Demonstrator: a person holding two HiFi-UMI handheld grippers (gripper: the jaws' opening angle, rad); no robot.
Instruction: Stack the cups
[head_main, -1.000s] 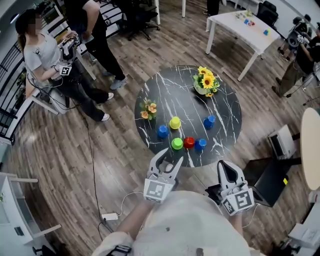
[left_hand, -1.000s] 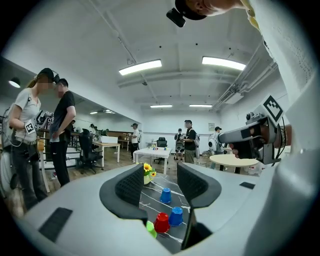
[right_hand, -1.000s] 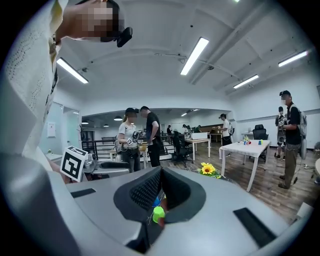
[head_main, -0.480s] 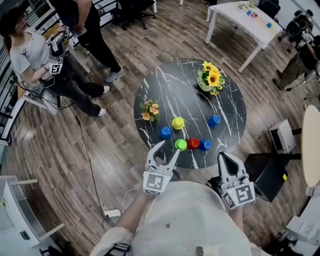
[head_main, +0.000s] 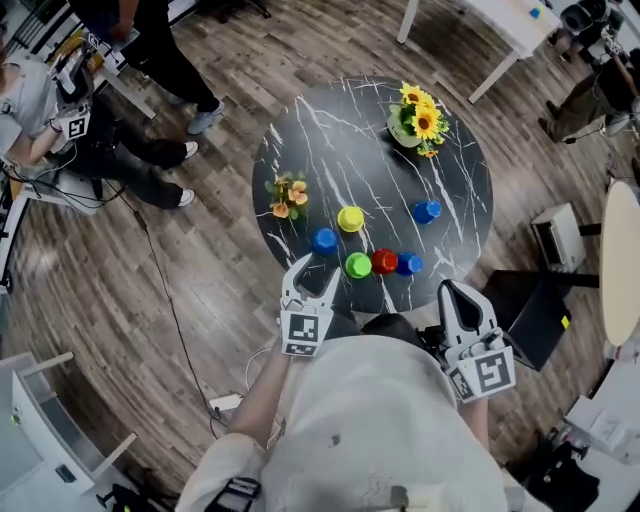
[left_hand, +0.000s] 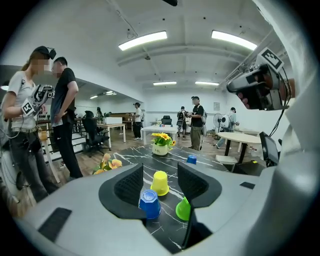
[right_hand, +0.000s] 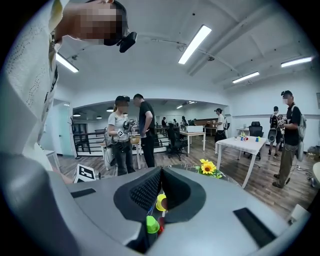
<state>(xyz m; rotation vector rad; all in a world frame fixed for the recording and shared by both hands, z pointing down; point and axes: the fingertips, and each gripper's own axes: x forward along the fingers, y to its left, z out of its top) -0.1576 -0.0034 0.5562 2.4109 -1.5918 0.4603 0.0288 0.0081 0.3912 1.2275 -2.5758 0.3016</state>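
Note:
Several upturned cups stand on the round black marble table (head_main: 340, 140): a blue cup (head_main: 324, 240), a yellow cup (head_main: 350, 219), a green cup (head_main: 358, 265), a red cup (head_main: 384, 262) and two more blue cups (head_main: 408, 264) (head_main: 426, 212). My left gripper (head_main: 313, 272) is open over the table's near edge, short of the left blue cup. Between its jaws the left gripper view frames the blue cup (left_hand: 149, 204), yellow cup (left_hand: 160, 183) and green cup (left_hand: 183, 209), none touched. My right gripper (head_main: 456, 292) is shut and empty, off the table's near right edge.
A sunflower pot (head_main: 420, 118) stands at the table's far right and a small orange flower bunch (head_main: 285, 195) at its left. People stand on the wood floor at the far left (head_main: 150, 60). A white table (head_main: 520, 25) is at the top right.
The table has drawn closer and higher in the head view. Both grippers have moved forward with me, and the left one now reaches over the near rim. The jaws have not changed.

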